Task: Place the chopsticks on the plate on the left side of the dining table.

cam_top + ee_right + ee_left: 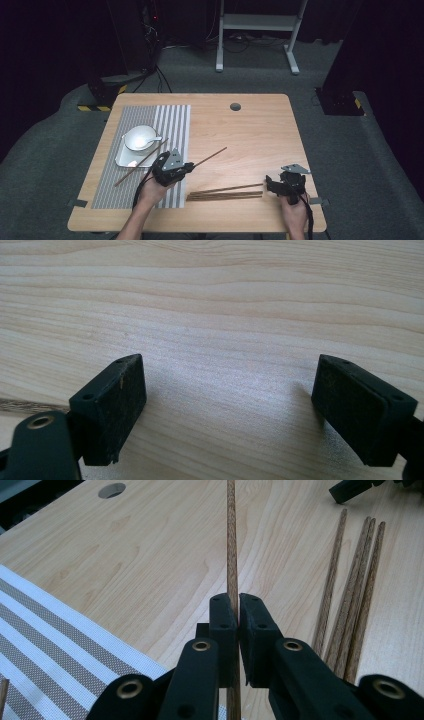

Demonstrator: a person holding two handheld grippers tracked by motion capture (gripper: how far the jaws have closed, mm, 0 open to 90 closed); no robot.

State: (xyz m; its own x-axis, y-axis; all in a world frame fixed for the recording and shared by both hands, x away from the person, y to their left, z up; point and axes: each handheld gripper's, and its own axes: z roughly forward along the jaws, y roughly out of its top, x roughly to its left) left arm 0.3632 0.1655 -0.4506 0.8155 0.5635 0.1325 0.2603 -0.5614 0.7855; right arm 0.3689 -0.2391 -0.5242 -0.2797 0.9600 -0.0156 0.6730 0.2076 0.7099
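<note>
High view: a pale wooden tabletop (250, 125) seen from above, with a person's two forearms entering from the bottom edge. Left of centre, the left tongs (189, 166) pinch a single wooden chopstick (210, 156), which slants up and to the right away from them, over bare wood. At upper left of the tabletop lies a grey-and-white striped placemat (172, 125). On it sits a white dish (122, 157) carrying a white bowl (139, 136) with a white spoon (150, 140) in it, and another chopstick (140, 163) lies slanting across the dish. Lower centre, a small bundle of chopsticks (225, 193) lies flat, between the two hands. At lower right, the right tongs (269, 182) rest near the bundle's right end.

Left gripper view: the tongs (238, 617) are closed narrow on the chopstick (231, 540), which runs straight up the frame; the bundle (352, 595) lies at right.

Right gripper view: the tongs (227, 410) stand wide apart over bare wood, nothing between them.
</note>
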